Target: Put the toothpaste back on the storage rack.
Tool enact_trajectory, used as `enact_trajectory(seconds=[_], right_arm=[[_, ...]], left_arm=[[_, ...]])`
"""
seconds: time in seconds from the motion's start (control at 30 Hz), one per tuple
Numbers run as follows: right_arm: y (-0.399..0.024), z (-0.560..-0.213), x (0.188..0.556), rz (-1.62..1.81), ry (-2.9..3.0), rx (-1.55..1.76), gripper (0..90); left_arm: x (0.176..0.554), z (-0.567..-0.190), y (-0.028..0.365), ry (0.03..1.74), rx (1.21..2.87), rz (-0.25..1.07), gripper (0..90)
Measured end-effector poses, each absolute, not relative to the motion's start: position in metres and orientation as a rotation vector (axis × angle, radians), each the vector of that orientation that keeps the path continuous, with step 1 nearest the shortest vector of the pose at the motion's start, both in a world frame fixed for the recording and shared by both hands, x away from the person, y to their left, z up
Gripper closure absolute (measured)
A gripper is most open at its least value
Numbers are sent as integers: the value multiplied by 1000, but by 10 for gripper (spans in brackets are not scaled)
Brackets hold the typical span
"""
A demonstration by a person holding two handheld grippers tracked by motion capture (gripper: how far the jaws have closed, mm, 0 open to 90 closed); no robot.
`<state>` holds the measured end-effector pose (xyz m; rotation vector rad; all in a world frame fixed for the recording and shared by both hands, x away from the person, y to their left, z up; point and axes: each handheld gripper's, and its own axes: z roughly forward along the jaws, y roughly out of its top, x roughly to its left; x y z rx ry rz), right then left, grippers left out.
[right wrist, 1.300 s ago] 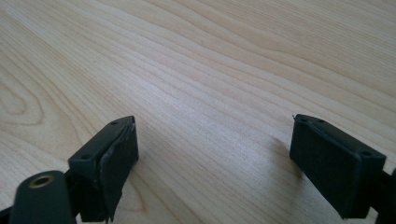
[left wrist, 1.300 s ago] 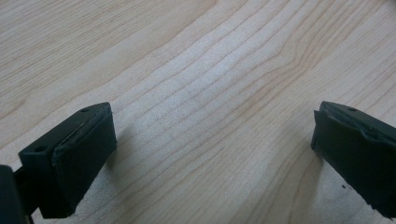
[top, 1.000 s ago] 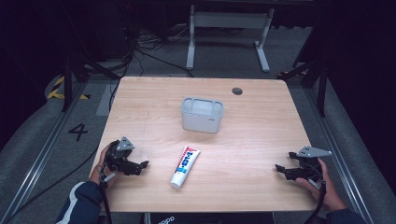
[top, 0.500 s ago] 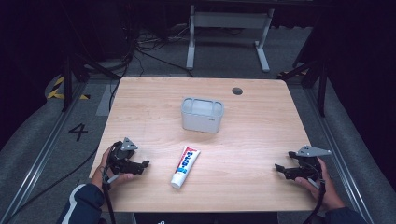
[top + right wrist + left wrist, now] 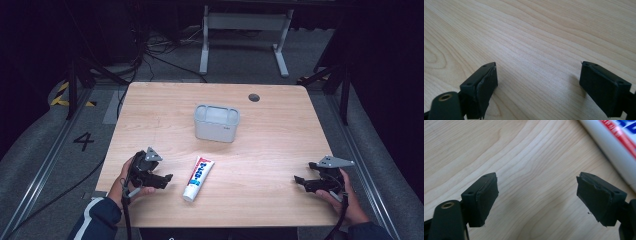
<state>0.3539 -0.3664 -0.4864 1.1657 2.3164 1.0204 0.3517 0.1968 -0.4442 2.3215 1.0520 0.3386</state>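
Wooden table: one toothpaste tube, one grey container, two hand-held grippers, left and right, jaws apart.

Evenly lit wooden table against dark, dim surroundings; soft shadows fall beside each jaw in the gripper views; close foreground jaws slightly blurred; no glare.

toothpaste tube: in the left gripper view it is cut off by the top and right edges; lettering blurred, unreadable.
toothpaste tube print, high view: too small to read.
grey container: its inside cannot be made out from above.
left hand: partly covered by the left gripper.
right forearm: cut off by the bottom edge of the high view.
right gripper: its bases are cropped at the bottom edge.
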Motion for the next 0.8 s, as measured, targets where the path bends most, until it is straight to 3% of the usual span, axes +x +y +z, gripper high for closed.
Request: enact_trajectory(seconds=[0.8], right_arm=[[-367, -487, 352, 1019, 2312, 1166, 153]], left_arm=[[359, -425, 124, 938, 2372, 213, 204]])
